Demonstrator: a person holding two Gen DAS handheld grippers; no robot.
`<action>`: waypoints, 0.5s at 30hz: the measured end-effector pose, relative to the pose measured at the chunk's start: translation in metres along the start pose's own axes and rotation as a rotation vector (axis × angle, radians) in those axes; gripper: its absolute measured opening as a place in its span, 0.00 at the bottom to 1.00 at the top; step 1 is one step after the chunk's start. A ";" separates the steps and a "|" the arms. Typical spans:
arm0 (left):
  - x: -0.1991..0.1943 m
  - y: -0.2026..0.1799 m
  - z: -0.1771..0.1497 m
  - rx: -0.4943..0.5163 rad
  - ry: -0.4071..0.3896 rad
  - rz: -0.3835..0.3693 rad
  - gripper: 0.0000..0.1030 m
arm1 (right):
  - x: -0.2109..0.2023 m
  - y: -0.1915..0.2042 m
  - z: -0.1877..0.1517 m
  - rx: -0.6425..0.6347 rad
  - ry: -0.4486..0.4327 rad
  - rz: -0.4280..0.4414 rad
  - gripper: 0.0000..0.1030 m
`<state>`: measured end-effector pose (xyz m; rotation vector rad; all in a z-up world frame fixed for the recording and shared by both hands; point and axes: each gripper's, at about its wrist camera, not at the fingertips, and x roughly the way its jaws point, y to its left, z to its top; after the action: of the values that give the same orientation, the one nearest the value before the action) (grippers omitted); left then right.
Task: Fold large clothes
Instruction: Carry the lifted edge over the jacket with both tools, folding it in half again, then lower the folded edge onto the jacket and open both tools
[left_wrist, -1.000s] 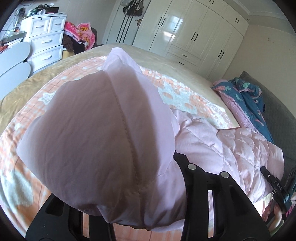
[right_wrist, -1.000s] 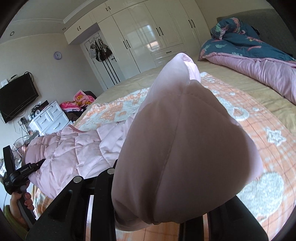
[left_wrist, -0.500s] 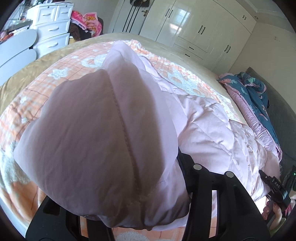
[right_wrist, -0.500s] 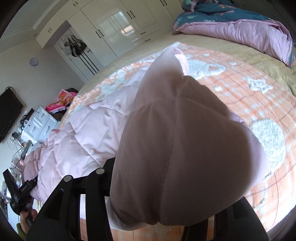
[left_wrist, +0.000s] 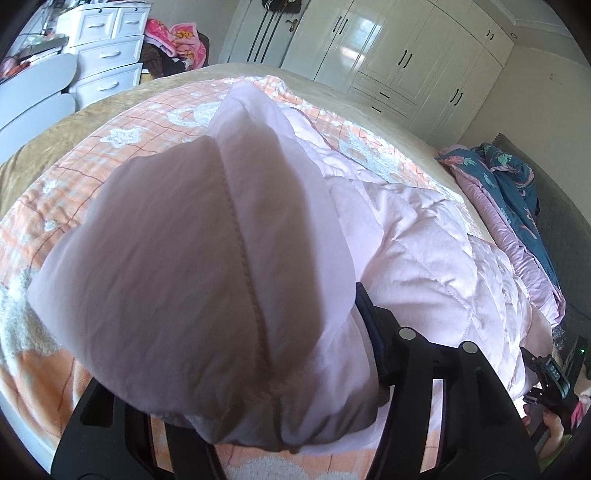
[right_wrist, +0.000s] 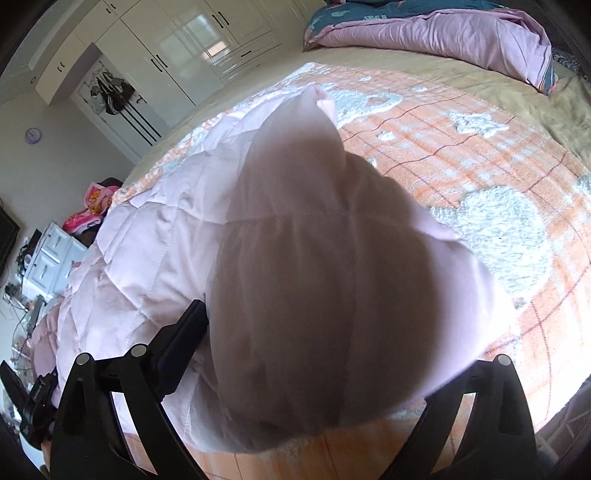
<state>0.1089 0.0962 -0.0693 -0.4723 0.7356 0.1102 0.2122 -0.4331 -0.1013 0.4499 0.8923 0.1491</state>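
Left wrist: orange checked bedspread (left_wrist: 74, 192), white wardrobes (left_wrist: 399, 55) beyond; both jaws clamped on pink quilted coat (left_wrist: 424, 236).

Over the last second both cameras have tipped downward toward the bed. In the left wrist view the quilted pink jacket (left_wrist: 424, 258), which lay low at the right of the frame, now spreads up through the centre right, covering more of the orange checked blanket (left_wrist: 74, 192). In the right wrist view the jacket (right_wrist: 147, 266) has grown from a band at lower left to fill the left half, the wardrobe (right_wrist: 192, 48) has slid to the upper left, and the television has nearly left the frame.
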 end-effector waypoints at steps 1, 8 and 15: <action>-0.001 0.000 0.000 0.000 0.003 0.002 0.53 | -0.005 0.000 -0.001 -0.004 -0.008 -0.006 0.91; -0.017 -0.002 -0.002 0.005 0.031 0.018 0.73 | -0.033 0.001 -0.004 -0.013 -0.044 0.010 0.95; -0.041 -0.007 -0.007 0.053 0.045 0.042 0.91 | -0.069 0.000 -0.011 -0.064 -0.089 0.008 0.96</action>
<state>0.0758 0.0894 -0.0437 -0.4100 0.7907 0.1192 0.1602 -0.4505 -0.0577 0.3976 0.7962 0.1635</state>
